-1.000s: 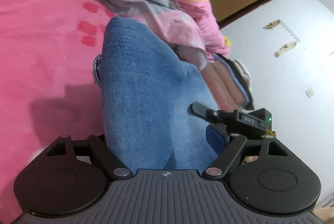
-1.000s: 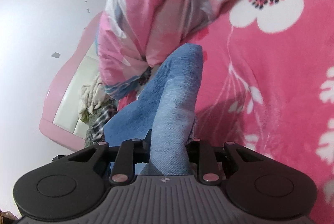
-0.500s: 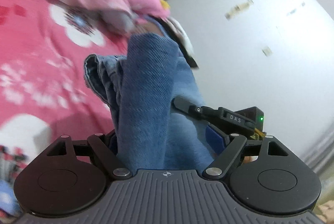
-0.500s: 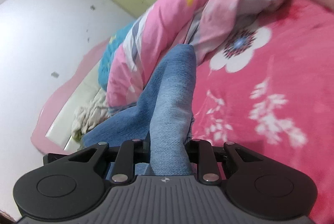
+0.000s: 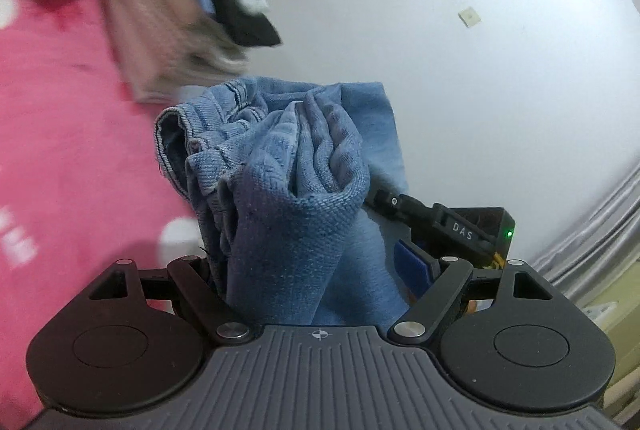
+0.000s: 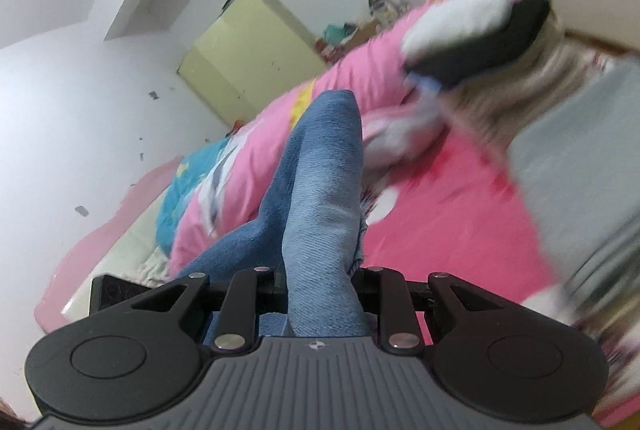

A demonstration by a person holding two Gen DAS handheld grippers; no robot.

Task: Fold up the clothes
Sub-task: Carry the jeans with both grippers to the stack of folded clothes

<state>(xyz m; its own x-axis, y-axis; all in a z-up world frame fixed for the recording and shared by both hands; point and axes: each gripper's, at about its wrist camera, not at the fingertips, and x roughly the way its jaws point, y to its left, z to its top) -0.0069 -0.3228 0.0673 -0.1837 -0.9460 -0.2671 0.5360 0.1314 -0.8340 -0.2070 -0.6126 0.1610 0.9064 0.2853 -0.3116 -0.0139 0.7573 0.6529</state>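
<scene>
**Blue jeans bunched and held aloft**

The blue denim jeans (image 5: 296,197) are seen gathered into thick, crumpled folds, a stitched hem opening turned to the left. A faded, paler leg (image 6: 320,213) is seen rising upright above the pink bed (image 6: 448,213).

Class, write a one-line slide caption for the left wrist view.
Left gripper clamps bunched blue jeans above a pink bedspread, right gripper alongside, folded clothes blurred behind.

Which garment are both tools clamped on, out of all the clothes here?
The blue denim jeans, bunched between both tools. The folded stack of grey, black and white clothes lies untouched on the pink bedspread.
</scene>
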